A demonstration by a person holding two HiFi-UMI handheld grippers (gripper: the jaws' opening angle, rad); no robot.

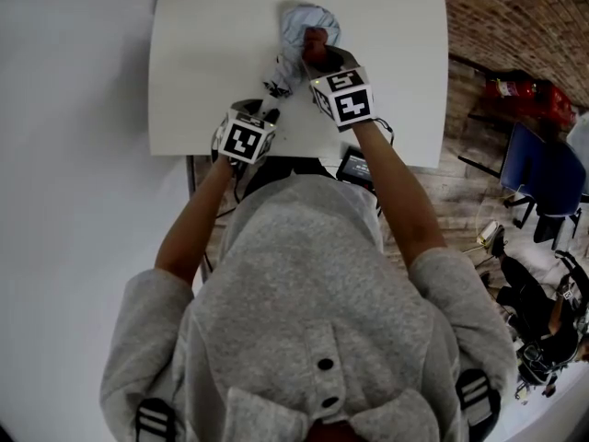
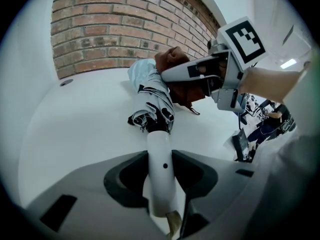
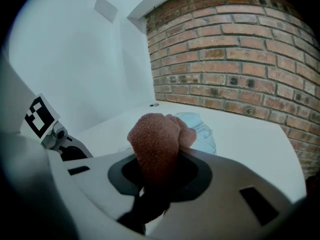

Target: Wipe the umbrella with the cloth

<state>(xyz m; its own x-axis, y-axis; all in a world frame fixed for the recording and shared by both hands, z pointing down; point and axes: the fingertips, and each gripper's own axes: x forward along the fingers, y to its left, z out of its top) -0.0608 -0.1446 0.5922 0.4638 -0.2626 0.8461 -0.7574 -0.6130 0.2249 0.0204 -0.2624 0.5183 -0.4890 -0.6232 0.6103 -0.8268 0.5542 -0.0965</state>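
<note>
1. The umbrella [image 1: 296,28] is folded and lies on the white surface [image 1: 202,63]. Its handle end points to the near edge and its pale blue canopy reaches toward the far edge, roughly midway between the side edges.
2. The left claw [image 2: 160,160] is clenched on the umbrella's white handle [image 2: 159,149], a jaw on each side of it, and pins that end close to the near edge.
3. The right claw [image 3: 160,159] grips the brown cloth [image 3: 156,136]. A bunched wad sticks out past its jaws and sits against the canopy at the far end, just beyond the black-and-white patterned folds.
4. Step in hand, as I read it: the wiping itself. One end is held fast and the cloth is on the fabric — how much of the canopy has been covered the views do not show.
5. The next move calls for a steady hold on the handle while the cloth is drawn along the canopy with light downward pressure. The wad must stay flat on the fabric so the jaws themselves do not scrape it.
6. Likely trouble: the loose folds may bunch or drag under the cloth — a short stroke along the folds should suit them better than one across.
</note>
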